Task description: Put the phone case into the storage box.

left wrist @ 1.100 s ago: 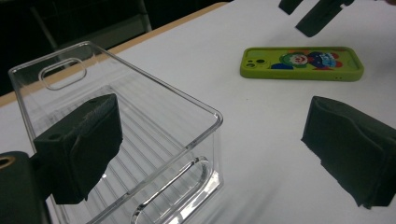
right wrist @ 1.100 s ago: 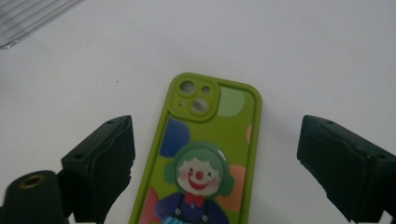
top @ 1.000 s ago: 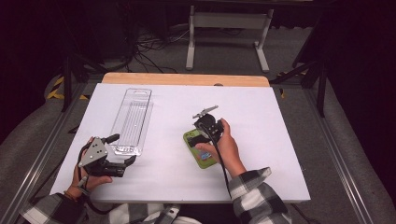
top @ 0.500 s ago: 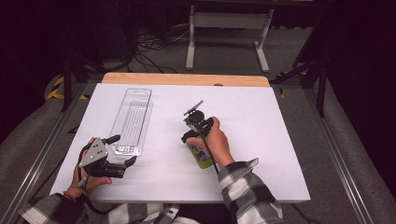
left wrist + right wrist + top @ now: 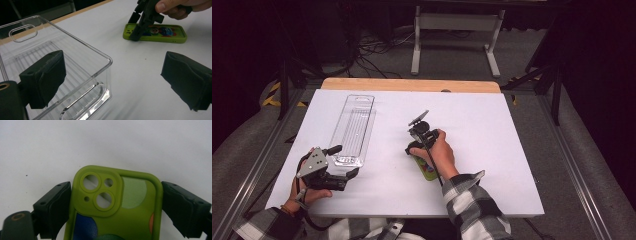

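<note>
No text, label, brand, number or sign is showing legibly on anything here. The green phone case (image 5: pixel 113 205), lying on the white table (image 5: pixel 512 150), is carrying only a coloured cartoon print with no letters, and the clear plastic tray (image 5: pixel 62 62) is bearing no marking.

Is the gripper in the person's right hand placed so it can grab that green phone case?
Probably yes. The right gripper already has its open jaws on either side of the green phone case, which lies flat on the white table with nothing between pads and case. Closing should catch its long edges.
</note>
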